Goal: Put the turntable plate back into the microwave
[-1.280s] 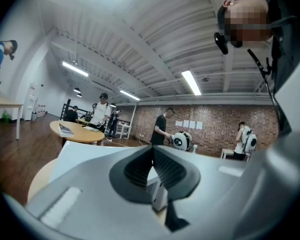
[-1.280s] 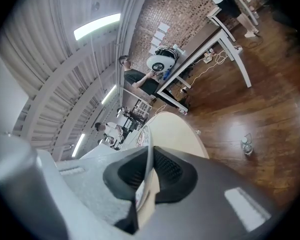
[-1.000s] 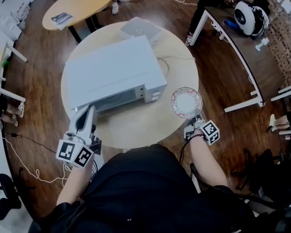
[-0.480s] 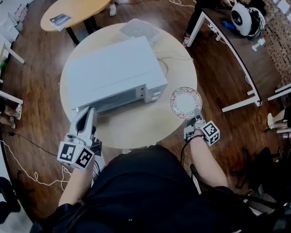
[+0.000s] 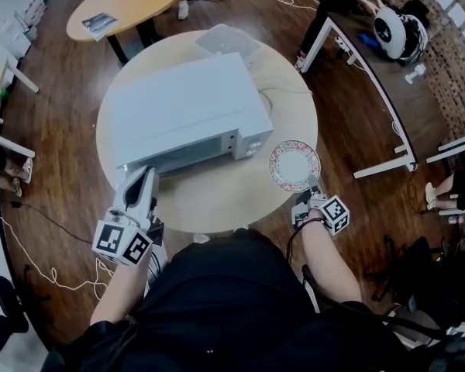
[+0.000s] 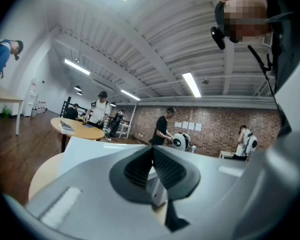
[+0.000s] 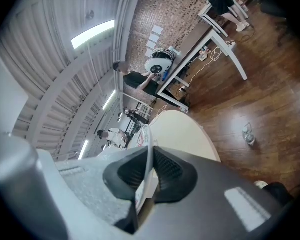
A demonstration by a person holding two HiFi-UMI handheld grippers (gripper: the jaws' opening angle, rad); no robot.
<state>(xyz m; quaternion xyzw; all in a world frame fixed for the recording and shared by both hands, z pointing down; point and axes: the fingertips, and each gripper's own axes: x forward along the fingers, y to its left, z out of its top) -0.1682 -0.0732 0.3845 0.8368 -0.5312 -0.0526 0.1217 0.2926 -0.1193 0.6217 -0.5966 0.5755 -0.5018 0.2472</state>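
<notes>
At the 8 o'clock edge of the table (image 5: 217,204), the left gripper (image 5: 146,173) has its jaws together with nothing between them. Its tip is just beside the left end of the door (image 5: 190,160) of the microwave (image 5: 182,103). The door looks closed; if so, open it fully with this gripper first. At 4 o'clock, the right gripper (image 5: 312,186) is clamped on the near rim of the plate (image 5: 294,165), roughly level, to the right of the microwave. Whether the plate touches the table cannot be told. Hold the plate level, carry it toward 9 o'clock, enter the cavity squarely, and seat it on the centre hub before releasing.
</notes>
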